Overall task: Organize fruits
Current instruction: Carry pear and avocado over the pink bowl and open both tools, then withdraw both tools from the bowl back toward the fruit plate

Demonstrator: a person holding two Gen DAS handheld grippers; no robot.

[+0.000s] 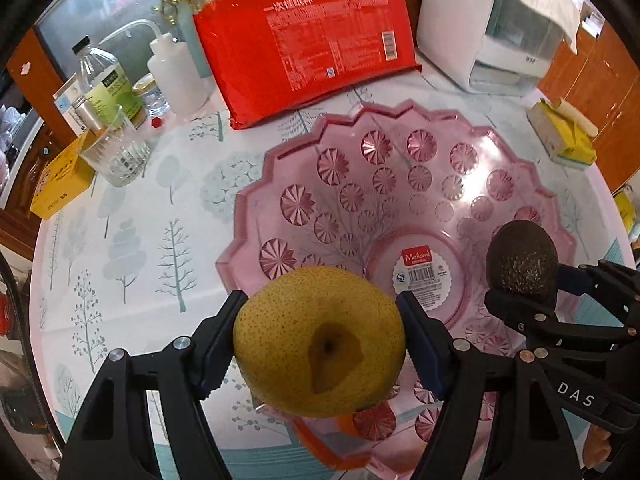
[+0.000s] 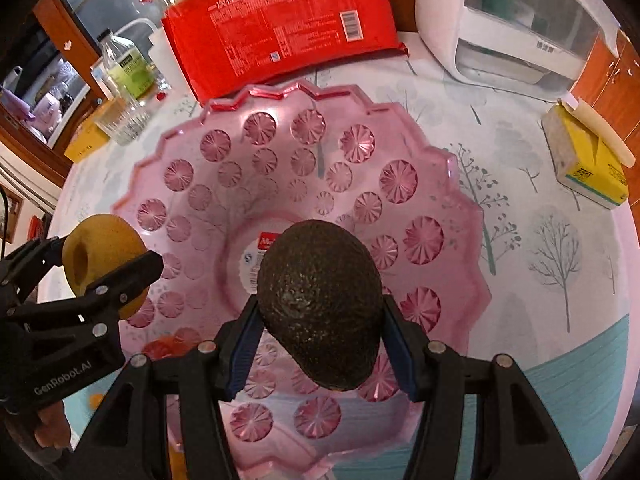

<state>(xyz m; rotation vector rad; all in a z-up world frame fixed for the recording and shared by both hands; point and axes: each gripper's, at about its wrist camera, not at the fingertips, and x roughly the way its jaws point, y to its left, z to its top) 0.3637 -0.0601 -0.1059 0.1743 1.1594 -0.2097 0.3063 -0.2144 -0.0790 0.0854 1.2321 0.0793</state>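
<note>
My left gripper (image 1: 320,320) is shut on a yellow pear (image 1: 320,344) and holds it over the near left rim of a pink scalloped plastic bowl (image 1: 400,168). My right gripper (image 2: 318,316) is shut on a dark avocado (image 2: 320,300) and holds it above the bowl's (image 2: 280,140) middle. The right gripper with the avocado (image 1: 522,260) shows at the right in the left wrist view. The left gripper with the pear (image 2: 102,260) shows at the left in the right wrist view. A label sticker (image 1: 424,276) sits in the bowl's base. Something orange (image 2: 160,348) lies under the bowl's near edge.
A red pack of paper cups (image 1: 308,40) leans behind the bowl. A white appliance (image 1: 480,28) stands at the back right. Bottles (image 1: 112,88), a glass (image 1: 116,152) and a yellow box (image 1: 60,180) are at the left. Another yellow box (image 1: 564,136) lies at the right.
</note>
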